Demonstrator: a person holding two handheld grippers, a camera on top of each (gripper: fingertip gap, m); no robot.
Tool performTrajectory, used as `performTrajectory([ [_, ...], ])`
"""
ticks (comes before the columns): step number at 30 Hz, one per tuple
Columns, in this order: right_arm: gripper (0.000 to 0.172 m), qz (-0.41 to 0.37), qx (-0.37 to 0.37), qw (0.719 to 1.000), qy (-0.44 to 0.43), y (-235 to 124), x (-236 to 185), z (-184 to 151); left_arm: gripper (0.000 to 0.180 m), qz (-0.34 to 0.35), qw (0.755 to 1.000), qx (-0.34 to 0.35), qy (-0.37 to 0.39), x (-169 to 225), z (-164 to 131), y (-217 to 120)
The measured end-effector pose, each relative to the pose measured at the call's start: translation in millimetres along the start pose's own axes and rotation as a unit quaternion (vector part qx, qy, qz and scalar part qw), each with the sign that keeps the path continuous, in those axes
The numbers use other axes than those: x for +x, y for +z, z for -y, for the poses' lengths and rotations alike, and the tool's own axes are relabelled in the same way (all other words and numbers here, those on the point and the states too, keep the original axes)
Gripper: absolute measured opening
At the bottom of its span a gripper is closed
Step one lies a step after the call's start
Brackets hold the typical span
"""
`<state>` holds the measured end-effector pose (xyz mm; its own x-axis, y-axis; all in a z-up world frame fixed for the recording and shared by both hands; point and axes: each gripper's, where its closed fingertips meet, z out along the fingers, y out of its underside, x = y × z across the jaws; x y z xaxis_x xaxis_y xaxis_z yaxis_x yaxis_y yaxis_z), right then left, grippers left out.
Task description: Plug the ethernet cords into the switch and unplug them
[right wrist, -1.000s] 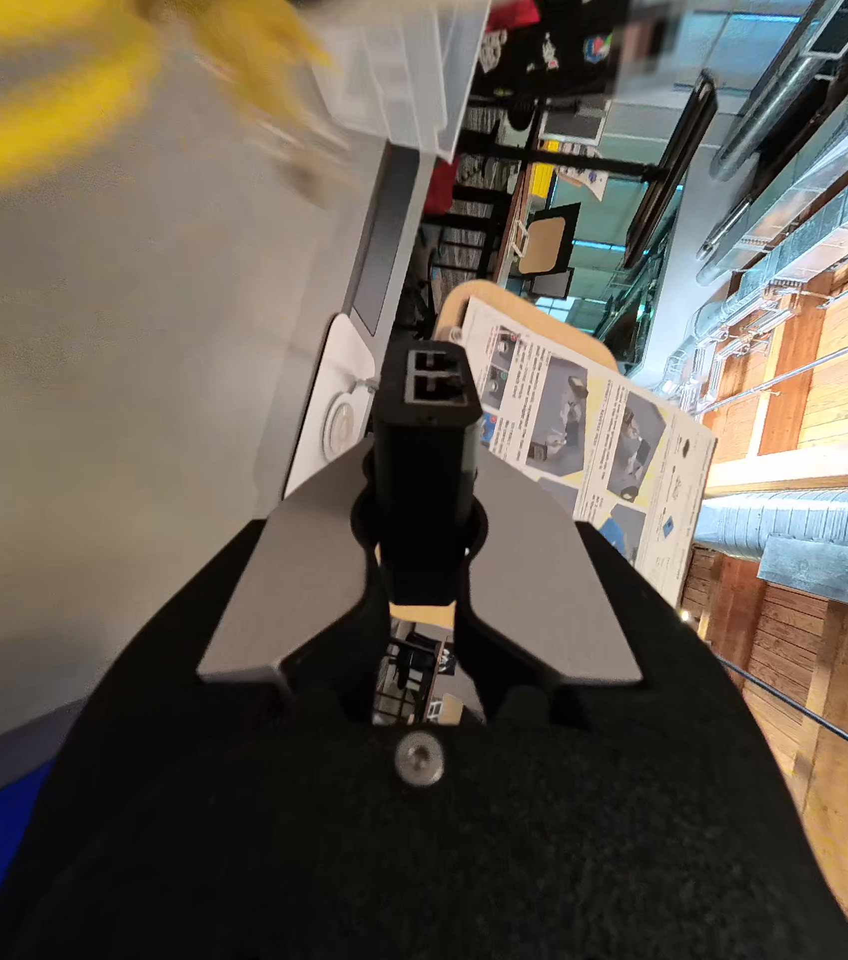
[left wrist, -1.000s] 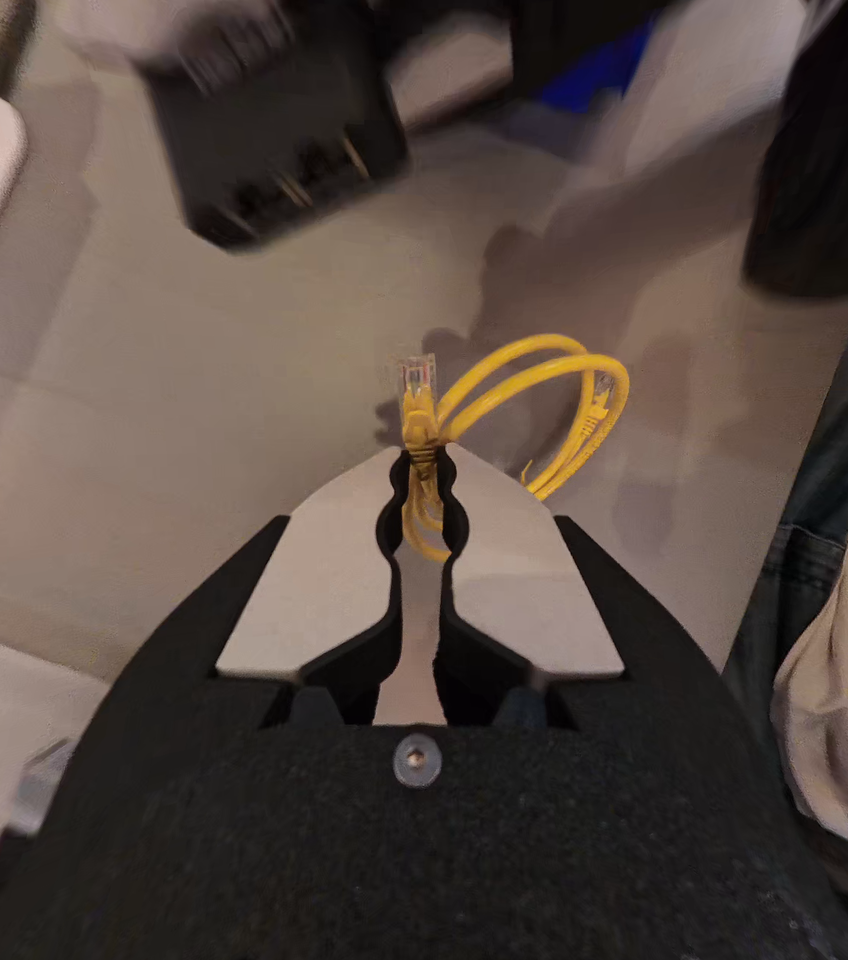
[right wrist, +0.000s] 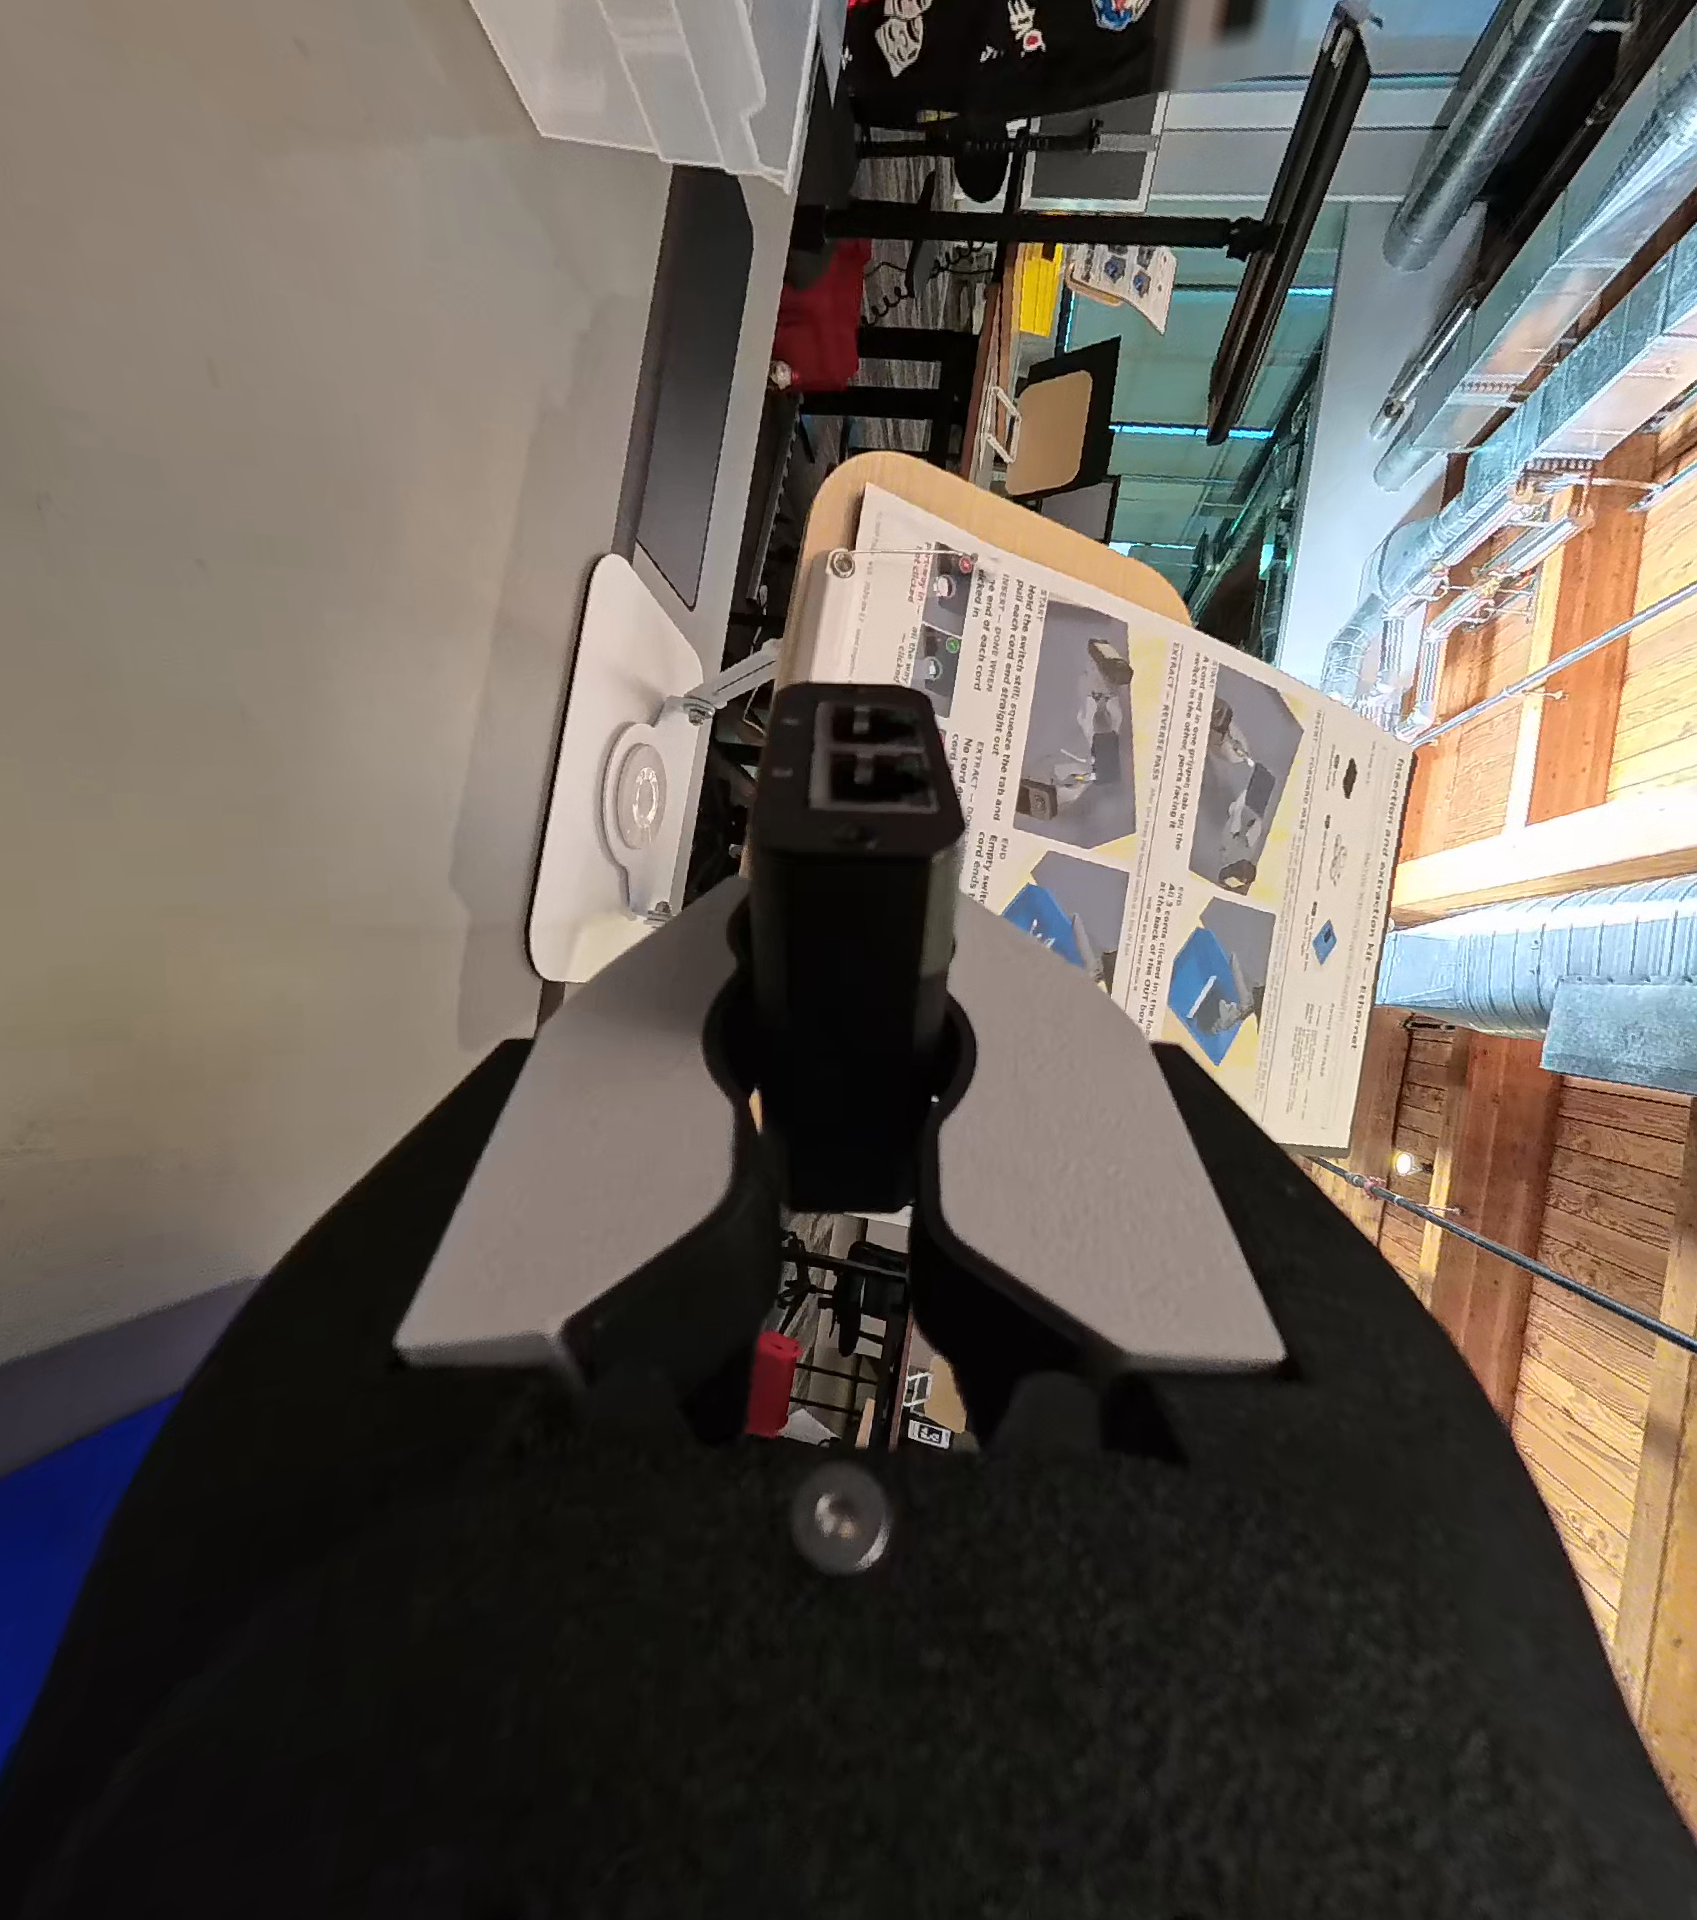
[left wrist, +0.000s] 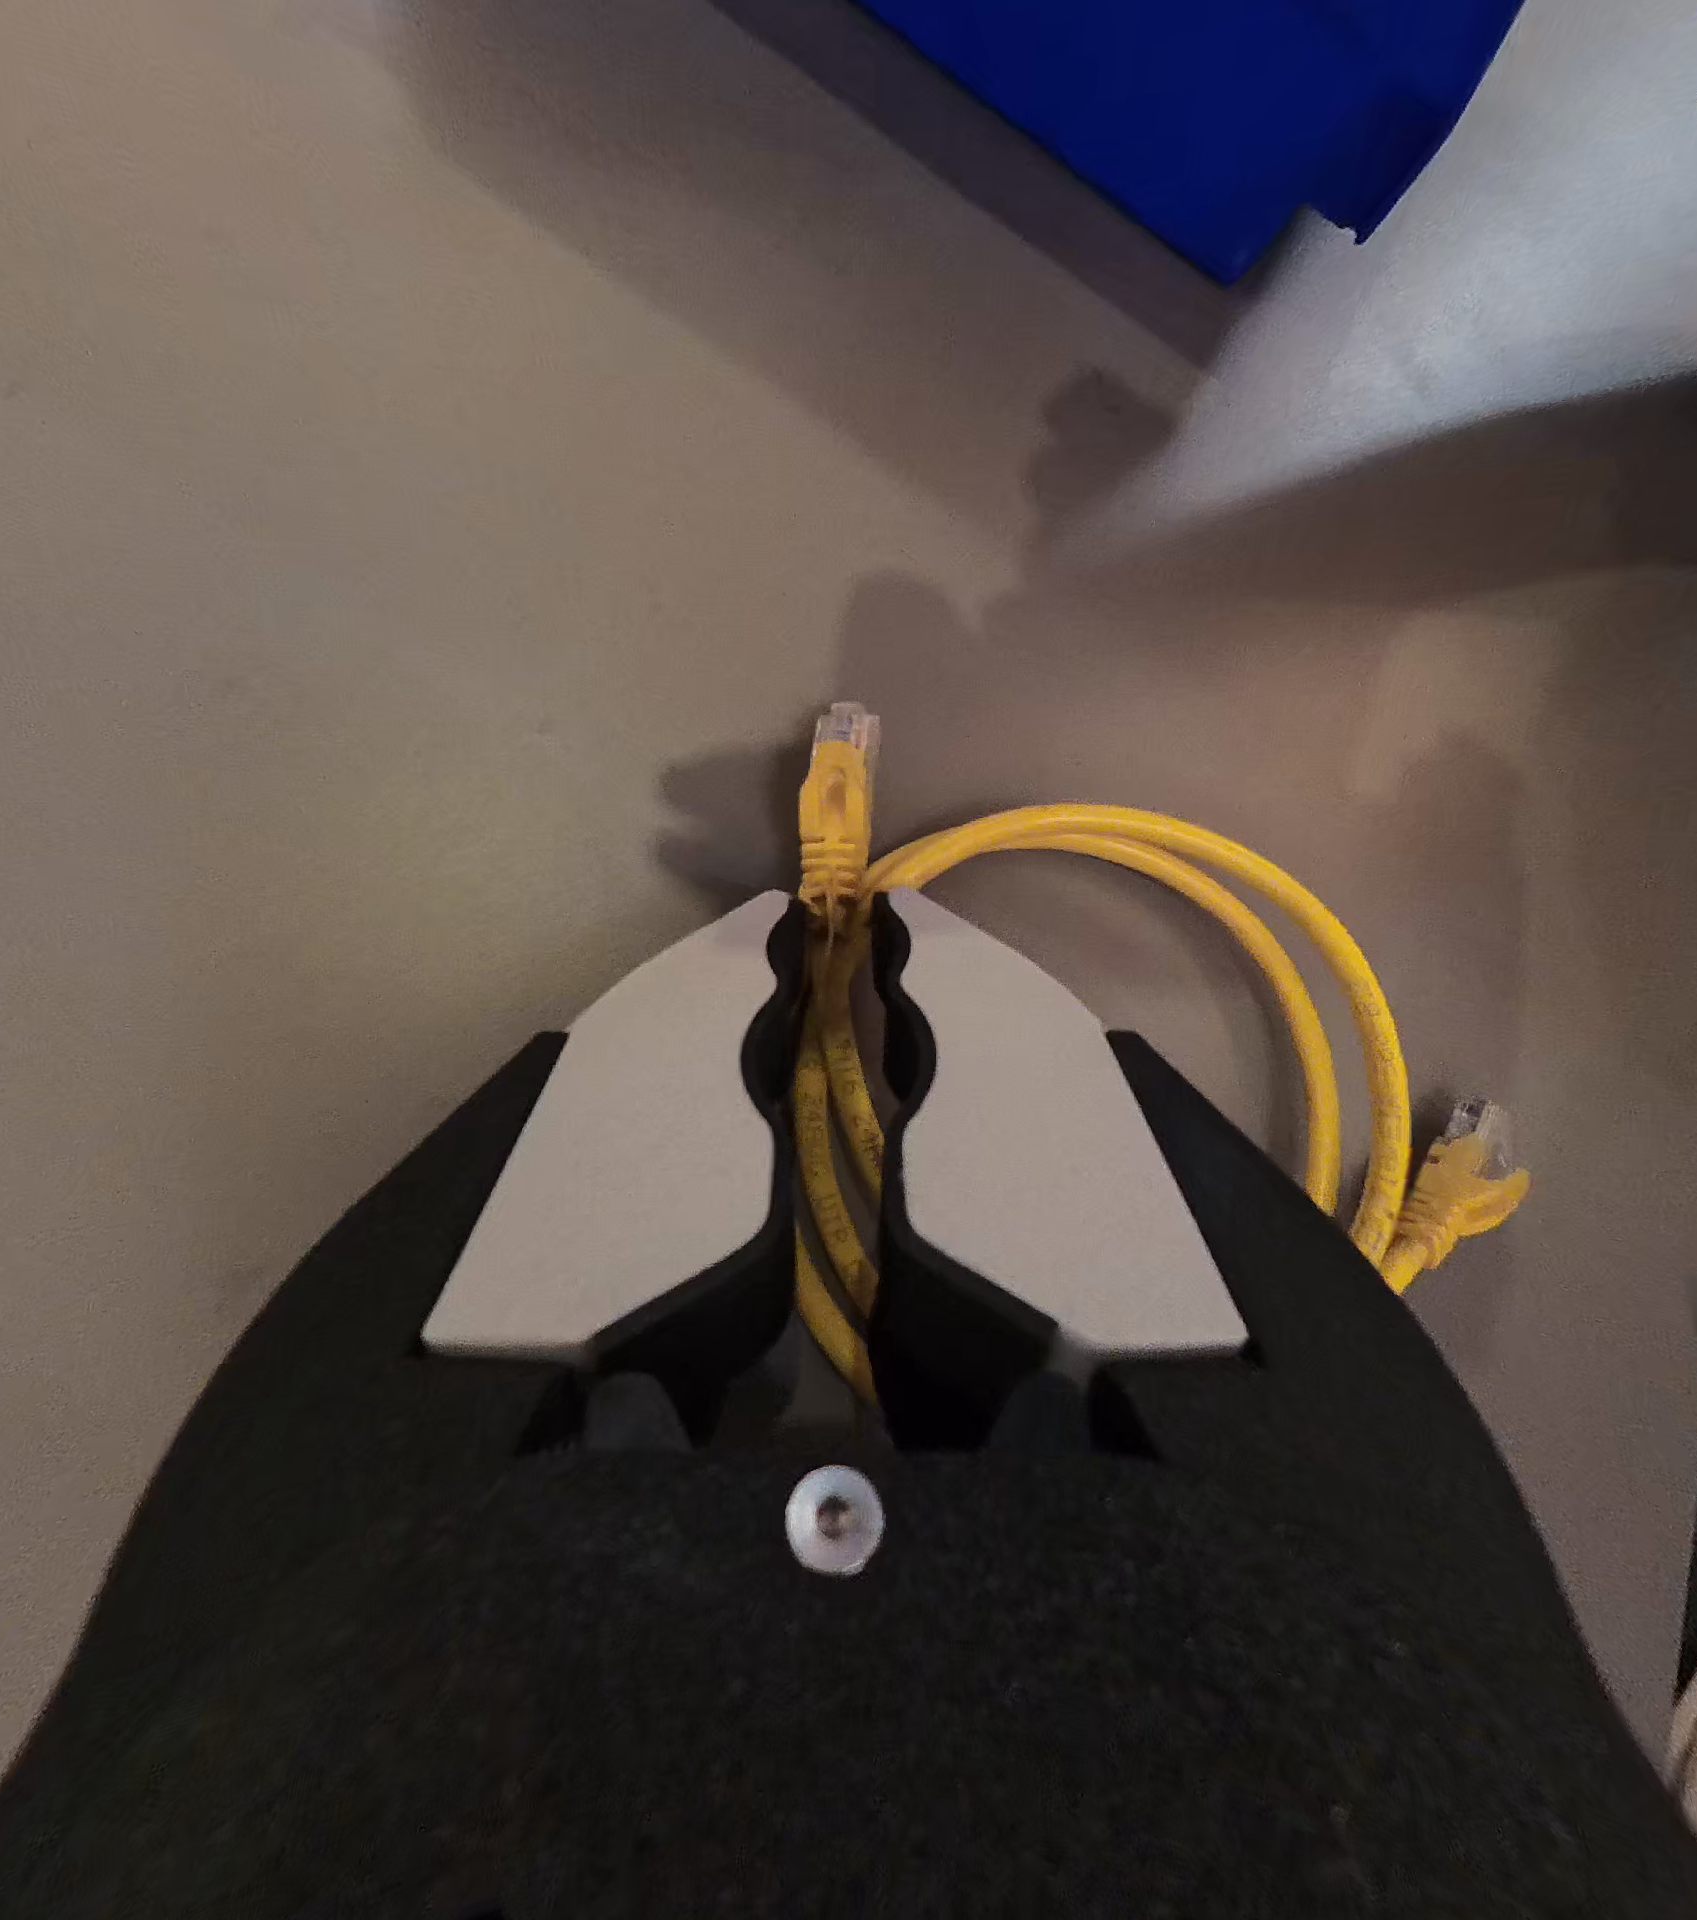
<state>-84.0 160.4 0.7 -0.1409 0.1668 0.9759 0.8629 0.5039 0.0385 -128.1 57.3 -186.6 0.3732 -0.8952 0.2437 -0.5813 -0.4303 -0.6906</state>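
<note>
Switch (right wrist: 849,935) sits clamped in my right tool (right wrist: 849,914), long axis along the fingers, ports facing away. My left tool (left wrist: 839,914) pinches the yellow ethernet cord (left wrist: 1239,935), plug (left wrist: 839,769) pointing forward mid-frame over the worktop (left wrist: 304,520). Unlike a second ago, the switch no longer shows at that view's upper left.

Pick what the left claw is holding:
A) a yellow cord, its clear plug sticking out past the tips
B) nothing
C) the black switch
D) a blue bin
A: in the left wrist view the left claw is closed on the yellow cord, and the clear plug juts out beyond the tips.
</note>
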Motion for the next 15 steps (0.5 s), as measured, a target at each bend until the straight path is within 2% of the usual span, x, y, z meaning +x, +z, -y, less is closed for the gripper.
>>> performTrajectory([
  [3,0.025,0.005,0.0,1.0,0.0,1.8,-2.6,0.1,0.007,-0.001,1.0,0.006,-0.027,-2.5,0.5,-1.6],
  [7,0.025,0.01,0.001,1.0,-0.005,3.7,-6.7,1.5,0.006,0.0,0.999,0.035,-0.008,-0.5,15.0,-16.4],
  [15,0.025,-0.002,0.027,1.0,-0.017,3.8,-7.3,21.1,0.005,-0.01,0.993,0.114,0.033,32.8,90.1,-109.7],
])
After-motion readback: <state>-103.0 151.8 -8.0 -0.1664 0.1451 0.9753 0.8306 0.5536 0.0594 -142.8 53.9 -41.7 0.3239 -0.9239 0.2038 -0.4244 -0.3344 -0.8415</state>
